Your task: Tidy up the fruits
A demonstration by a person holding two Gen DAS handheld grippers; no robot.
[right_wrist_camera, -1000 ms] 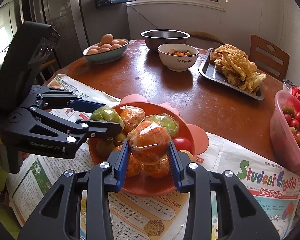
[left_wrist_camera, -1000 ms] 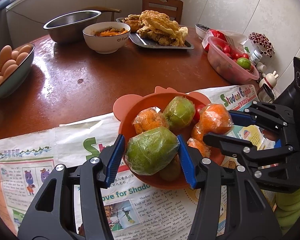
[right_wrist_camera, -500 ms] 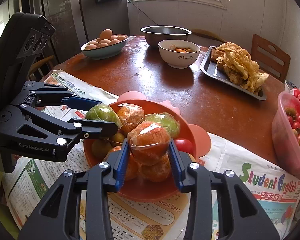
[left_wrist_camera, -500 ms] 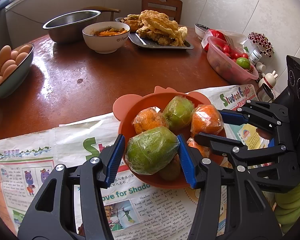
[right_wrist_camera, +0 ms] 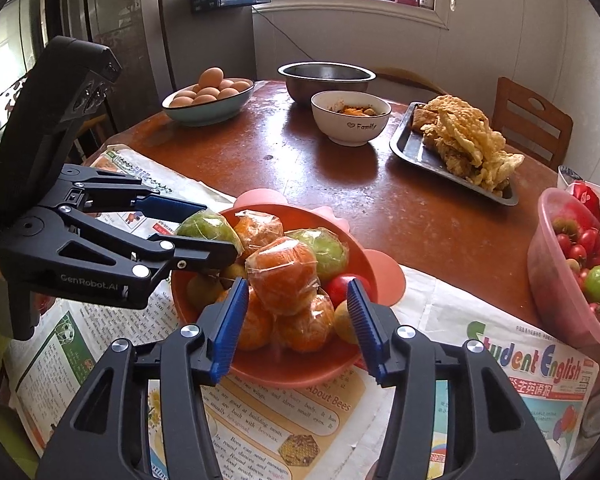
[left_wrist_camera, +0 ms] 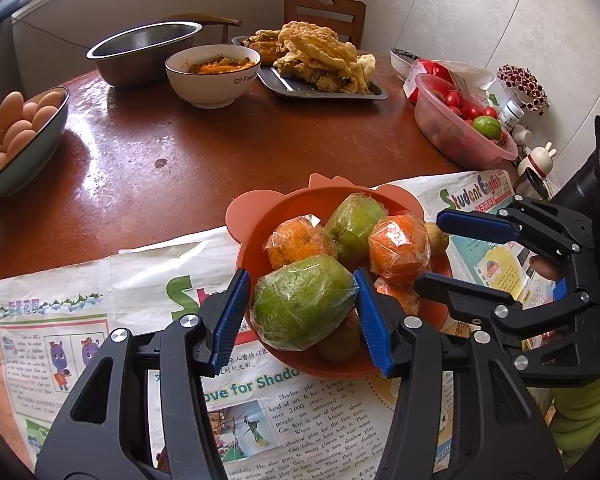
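Observation:
An orange bowl with ear-shaped handles sits on newspaper, piled with plastic-wrapped oranges, green fruits, kiwis and a tomato; it also shows in the right wrist view. My left gripper is shut on a wrapped green fruit at the bowl's near edge. My right gripper is open, its blue pads clear on both sides of a wrapped orange resting on top of the pile. That orange shows in the left wrist view between the right gripper's fingers.
Newspaper covers the near table. Farther back stand a bowl of eggs, a steel bowl, a white food bowl, a tray of fried food and a pink tub of tomatoes. Bananas lie at right.
My right gripper has opened and let go of the wrapped orange, which now rests on the pile in the bowl. My left gripper still holds the green fruit in place.

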